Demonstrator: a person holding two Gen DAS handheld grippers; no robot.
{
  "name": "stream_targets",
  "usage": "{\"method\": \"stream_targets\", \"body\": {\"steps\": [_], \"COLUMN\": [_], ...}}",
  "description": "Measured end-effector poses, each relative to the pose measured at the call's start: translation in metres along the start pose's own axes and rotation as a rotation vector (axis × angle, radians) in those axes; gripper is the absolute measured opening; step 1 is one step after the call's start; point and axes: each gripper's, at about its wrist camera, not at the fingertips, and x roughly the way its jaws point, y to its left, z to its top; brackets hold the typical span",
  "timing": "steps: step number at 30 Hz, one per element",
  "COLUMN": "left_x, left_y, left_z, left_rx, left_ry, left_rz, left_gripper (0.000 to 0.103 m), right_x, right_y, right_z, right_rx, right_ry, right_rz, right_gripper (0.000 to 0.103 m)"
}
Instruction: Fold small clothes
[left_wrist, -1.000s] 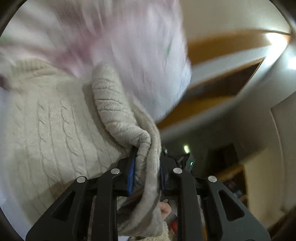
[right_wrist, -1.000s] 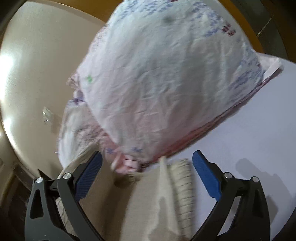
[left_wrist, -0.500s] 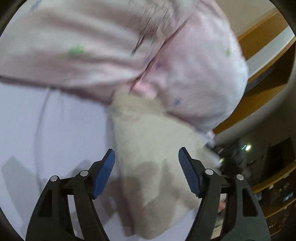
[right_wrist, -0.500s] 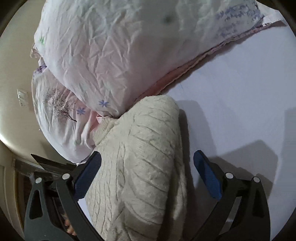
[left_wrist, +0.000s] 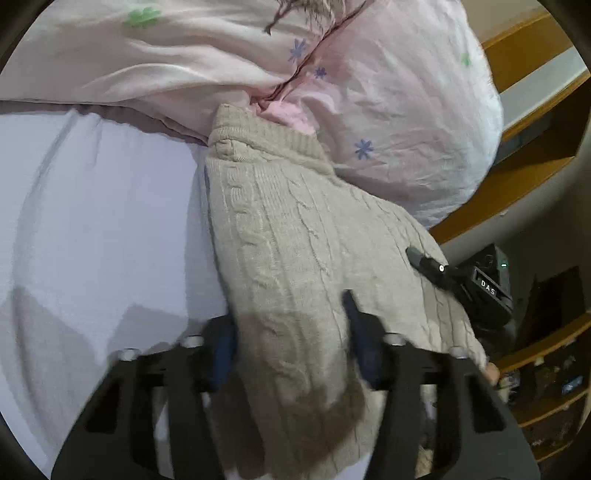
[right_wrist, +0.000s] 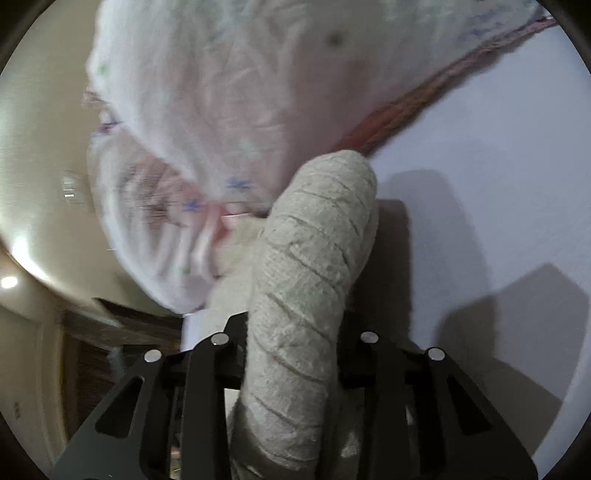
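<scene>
- Your left gripper (left_wrist: 291, 343) and right gripper (right_wrist: 291, 332) each pinch the cream sweater (left_wrist: 295, 236).
- The pink quilt (left_wrist: 369, 110) touches its far hem; lifting may snag it.

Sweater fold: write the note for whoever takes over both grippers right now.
Left gripper: fingers on either side of the near end of the cream sweater; the view is blurred, so a firm pinch is not sure.
Right gripper: shut on a rolled-up part of the sweater.
The sweater lies on the white sheet, its ribbed end against the pink flowered bedding.
Done: the sweater is gathered lengthwise and gripped.
Left: lay it flat, finish the fold and check the left grip first.
</scene>
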Motion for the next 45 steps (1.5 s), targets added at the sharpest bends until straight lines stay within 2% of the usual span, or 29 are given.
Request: {"method": "stream_targets", "body": {"steps": [2, 3, 4, 6, 8, 9, 11, 12, 13, 14, 17, 19, 20, 21, 23, 24, 25, 26, 27, 28, 29, 30, 31, 33, 35, 38, 41, 45], "left_x": [-0.023, -0.038, -0.059, -0.078, -0.088, -0.093, -0.097, -0.096, -0.091, -0.088, -0.076, -0.072, -0.073, -0.076, -0.087, -0.097, -0.104, -0.115, -0.123, -0.13, -0.137, -0.141, -0.142, -0.138, -0.129, -0.109, -0.092, -0.081], "left_y": [0.004, 0.006, 0.007, 0.017, 0.034, 0.042, 0.047, 0.046, 0.044, 0.043, 0.04, 0.036, 0.034, 0.032, 0.03, 0.029, 0.027, 0.026, 0.025, 0.023, 0.022, 0.021, 0.021, 0.021, 0.02, 0.016, 0.014, 0.012], "left_z": [0.001, 0.0, -0.001, 0.001, 0.004, 0.003, 0.002, 0.001, 0.0, -0.001, -0.008, -0.011, -0.013, -0.014, -0.018, -0.022, -0.025, -0.032, -0.038, -0.045, -0.055, -0.065, -0.075, -0.09, -0.104, -0.118, -0.121, -0.12], "left_rx": [0.017, 0.049, 0.107, 0.149, 0.11, 0.084, 0.067, 0.069, 0.073, 0.079, 0.095, 0.115, 0.129, 0.136, 0.139, 0.148, 0.159, 0.179, 0.193, 0.204, 0.212, 0.215, 0.213, 0.198, 0.191, 0.226, 0.245, 0.271], "left_ry": [-0.008, -0.034, -0.078, -0.119, -0.142, -0.155, -0.168, -0.167, -0.164, -0.154, -0.121, -0.129, -0.134, -0.14, -0.154, -0.168, -0.179, -0.194, -0.204, -0.213, -0.221, -0.223, -0.214, -0.181, -0.134, -0.086, -0.053, -0.058], "left_rz": [-0.034, -0.016, 0.033, 0.133, 0.208, 0.216, 0.205, 0.203, 0.205, 0.207, 0.196, 0.219, 0.235, 0.246, 0.251, 0.257, 0.269, 0.295, 0.322, 0.348, 0.382, 0.413, 0.441, 0.481, 0.52, 0.571, 0.594, 0.654], "left_gripper": [0.041, 0.041, 0.041, 0.044, 0.044, 0.044, 0.044, 0.047, 0.049, 0.049, 0.05, 0.05, 0.05, 0.05, 0.049, 0.049, 0.054, 0.06, 0.077, 0.092, 0.097, 0.102, 0.102, 0.102, 0.102, 0.102, 0.102, 0.102], "right_x": [0.009, 0.016, 0.027, 0.051, 0.055, 0.051, 0.041, 0.039, 0.04, 0.04, 0.032, 0.032, 0.031, 0.026, 0.001, -0.011, -0.026, -0.035, -0.041, -0.047, -0.052, -0.055, -0.057, -0.042, -0.029, -0.011, 0.019, 0.043], "right_y": [0.015, 0.023, 0.031, 0.046, 0.048, 0.046, 0.043, 0.044, 0.05, 0.053, 0.04, 0.031, 0.029, 0.031, 0.049, 0.06, 0.075, 0.084, 0.094, 0.102, 0.112, 0.117, 0.122, 0.133, 0.129, 0.113, 0.107, 0.108], "right_z": [-0.006, -0.008, -0.011, -0.016, -0.018, -0.017, -0.016, -0.017, -0.018, -0.017, 0.002, 0.006, 0.005, 0.004, -0.004, -0.01, -0.019, -0.029, -0.04, -0.052, -0.07, -0.083, -0.103, -0.125, -0.152, -0.172, -0.186, -0.195], "right_rx": [-0.038, -0.061, -0.089, -0.165, -0.195, -0.19, -0.172, -0.185, -0.242, -0.285, -0.232, -0.221, -0.222, -0.219, -0.246, -0.274, -0.313, -0.338, -0.363, -0.388, -0.426, -0.453, -0.49, -0.504, -0.506, -0.53, -0.537, -0.594], "right_ry": [0.04, 0.067, 0.097, 0.15, 0.134, 0.118, 0.095, 0.089, 0.059, 0.025, -0.104, -0.113, -0.111, -0.125, -0.227, -0.267, -0.29, -0.292, -0.285, -0.272, -0.257, -0.246, -0.235, -0.229, -0.22, -0.128, -0.068, -0.065], "right_rz": [0.098, 0.121, 0.124, -0.015, -0.149, -0.151, -0.097, -0.092, -0.144, -0.202, -0.31, -0.368, -0.377, -0.391, -0.418, -0.395, -0.338, -0.299, -0.262, -0.226, -0.189, -0.175, -0.202, -0.337, -0.531, -0.607, -0.722, -0.814], "right_gripper": [0.03, 0.03, 0.03, 0.042, 0.054, 0.061, 0.066, 0.062, 0.049, 0.018, 0.01, 0.01, 0.014, 0.025, 0.03, 0.032, 0.036, 0.05, 0.072, 0.085, 0.101, 0.101, 0.101, 0.101, 0.101, 0.101, 0.101, 0.101]}}
